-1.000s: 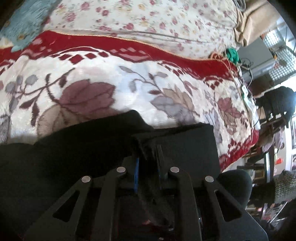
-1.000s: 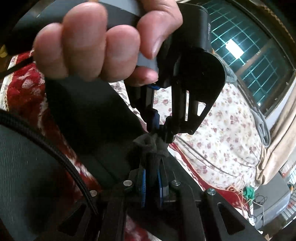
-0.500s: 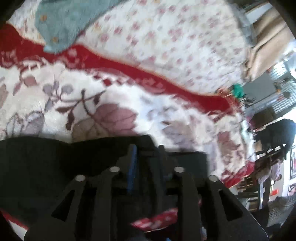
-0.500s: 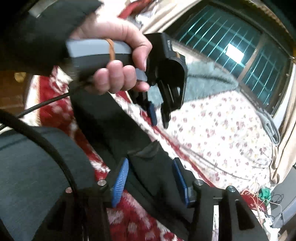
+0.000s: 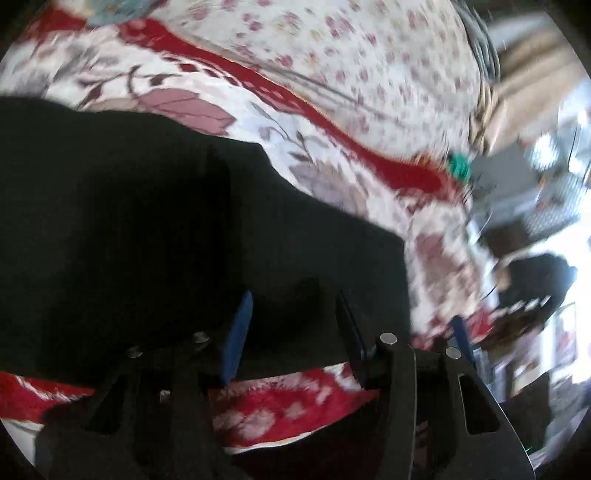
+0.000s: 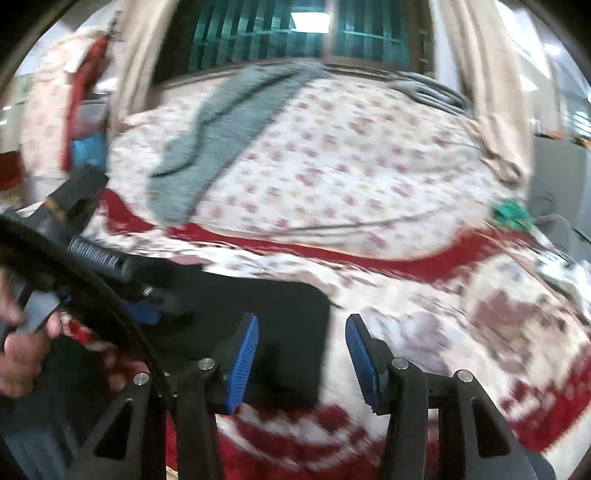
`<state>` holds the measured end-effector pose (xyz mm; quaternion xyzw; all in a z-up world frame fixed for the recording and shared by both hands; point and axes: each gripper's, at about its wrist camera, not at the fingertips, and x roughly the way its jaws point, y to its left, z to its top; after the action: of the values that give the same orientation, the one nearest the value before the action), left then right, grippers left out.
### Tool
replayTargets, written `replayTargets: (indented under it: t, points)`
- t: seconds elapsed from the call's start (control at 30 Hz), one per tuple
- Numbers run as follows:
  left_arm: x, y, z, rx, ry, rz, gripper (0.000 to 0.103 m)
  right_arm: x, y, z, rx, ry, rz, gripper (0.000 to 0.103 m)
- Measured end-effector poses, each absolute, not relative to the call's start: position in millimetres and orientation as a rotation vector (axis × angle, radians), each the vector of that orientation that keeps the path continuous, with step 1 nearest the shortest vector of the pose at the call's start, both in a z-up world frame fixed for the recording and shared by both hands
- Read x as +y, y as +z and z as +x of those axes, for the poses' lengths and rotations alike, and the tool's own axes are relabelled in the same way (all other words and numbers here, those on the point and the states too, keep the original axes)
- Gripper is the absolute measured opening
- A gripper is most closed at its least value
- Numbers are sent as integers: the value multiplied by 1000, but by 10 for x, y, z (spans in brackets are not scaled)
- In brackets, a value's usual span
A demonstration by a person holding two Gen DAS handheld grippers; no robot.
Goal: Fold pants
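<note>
Black pants are seen flat on the floral blanket, directly under the spread, empty left gripper and left of the spread, empty right gripper.

I'm seeing open bed lying right of the black pants, free for passing. On the left, a cable and the left gripper are crowding my right gripper's path.

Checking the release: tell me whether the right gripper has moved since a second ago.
Yes. The right gripper has opened, let go of the black pants and swung right; the window now sits centered overhead.
</note>
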<state>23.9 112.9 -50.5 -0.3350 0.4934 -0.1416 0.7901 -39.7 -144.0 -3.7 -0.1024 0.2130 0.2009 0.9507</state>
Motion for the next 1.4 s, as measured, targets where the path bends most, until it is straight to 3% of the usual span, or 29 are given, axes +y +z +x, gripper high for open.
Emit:
replayTargets:
  t: [0.1, 0.2, 0.23, 0.4, 0.53, 0.6, 0.7, 0.73, 0.9, 1.07, 1.2, 1.4]
  points:
    - [1162, -508, 188, 1044, -314, -767, 47, -1179, -163, -318, 420, 447, -294, 48]
    - [1116, -494, 155, 1035, -307, -743, 47, -984, -648, -38, 646, 452, -352, 50]
    - [1107, -484, 150, 1032, -304, -736, 47, -1056, -633, -141, 571, 453, -285, 50]
    - [1169, -515, 133, 1024, -311, -778, 47, -1094, -477, -178, 563, 464, -276, 49]
    - [1219, -547, 124, 1018, -317, -821, 47, -1184, -37, 11, 371, 479, -238, 52]
    - [1220, -546, 123, 1018, -316, -821, 47, -1142, -63, 287, 456, 488, -252, 52]
    - [1207, -544, 125, 1019, -313, -813, 47, -1125, -619, 867, 845, 561, -212, 54]
    - [1205, -544, 125, 1019, -313, -812, 47, -1245, -588, 814, 734, 601, -146, 55]
    - [1210, -548, 126, 1019, -313, -817, 47, -1293, -336, 887, 836, 667, -169, 54]
    - [1253, -570, 128, 1014, -319, -852, 47, -1992, 184, 633, 640, 700, -91, 54]
    - [1299, -586, 134, 1010, -323, -883, 47, -2622, 218, 692, 610, 687, 223, 54]
    - [1211, -437, 97, 954, -341, -780, 58, -2930, 200, 812, 586, 638, 443, 54]
